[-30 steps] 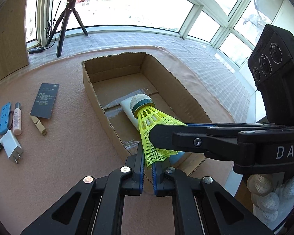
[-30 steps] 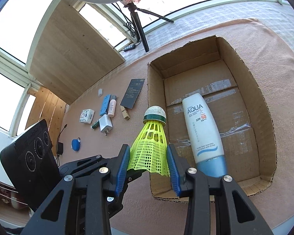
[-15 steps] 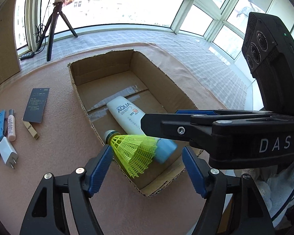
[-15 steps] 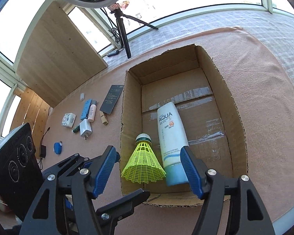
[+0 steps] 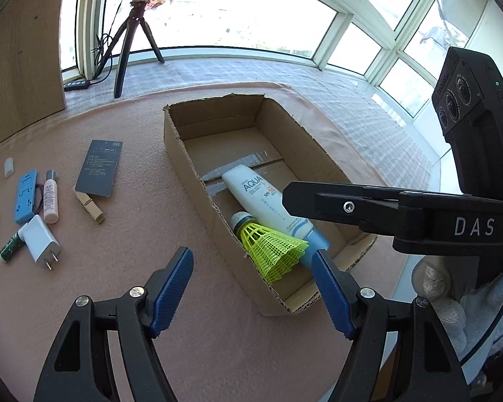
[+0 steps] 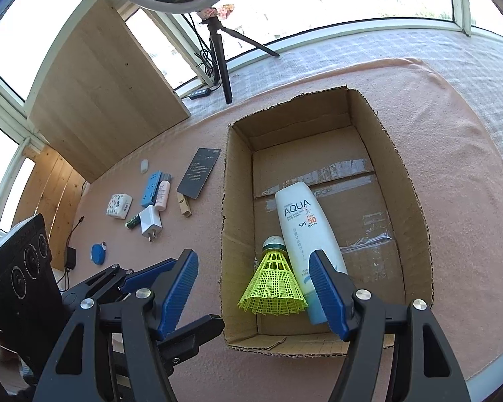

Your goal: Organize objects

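Left wrist view: my left claw (image 5: 251,288) now stands spread with nothing between its blue pads, where a second ago it pinched the shuttlecock's skirt. The yellow shuttlecock (image 5: 271,246) has dropped and lies on its side in the cardboard box (image 5: 181,154), touching the sunscreen bottle (image 5: 265,201). My right claw (image 6: 255,288) has let go too, jaws wide apart above the box's near end. Loose items left of the box haven't moved.

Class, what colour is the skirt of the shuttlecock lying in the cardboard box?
The shuttlecock has a neon yellow mesh skirt, clearest in the right wrist view.
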The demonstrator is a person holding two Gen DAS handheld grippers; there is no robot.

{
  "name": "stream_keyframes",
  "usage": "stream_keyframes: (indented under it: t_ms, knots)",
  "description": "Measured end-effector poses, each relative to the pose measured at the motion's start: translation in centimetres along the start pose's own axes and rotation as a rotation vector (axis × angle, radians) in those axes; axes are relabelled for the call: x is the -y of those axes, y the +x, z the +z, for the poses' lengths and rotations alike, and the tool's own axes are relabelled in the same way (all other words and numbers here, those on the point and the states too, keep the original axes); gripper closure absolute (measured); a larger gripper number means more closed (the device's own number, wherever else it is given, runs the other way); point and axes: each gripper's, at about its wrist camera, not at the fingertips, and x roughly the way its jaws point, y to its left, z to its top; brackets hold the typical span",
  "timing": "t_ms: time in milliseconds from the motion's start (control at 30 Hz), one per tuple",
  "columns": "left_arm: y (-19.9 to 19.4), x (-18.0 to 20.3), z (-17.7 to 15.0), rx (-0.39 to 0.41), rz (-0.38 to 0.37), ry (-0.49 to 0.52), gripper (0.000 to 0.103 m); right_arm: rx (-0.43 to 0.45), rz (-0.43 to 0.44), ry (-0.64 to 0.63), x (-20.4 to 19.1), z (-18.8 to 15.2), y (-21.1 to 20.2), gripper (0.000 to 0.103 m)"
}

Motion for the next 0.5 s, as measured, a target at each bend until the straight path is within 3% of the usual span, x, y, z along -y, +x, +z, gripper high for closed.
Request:
stream_keyframes:
  t_ms: [500]
  knots:
    - [-4.6, -13.9, 1.5, 0.014, 0.172, -0.183, 0.027, 0.006, 0.056, -0.14, -8.7, 2.7, 3.4, 0.038]
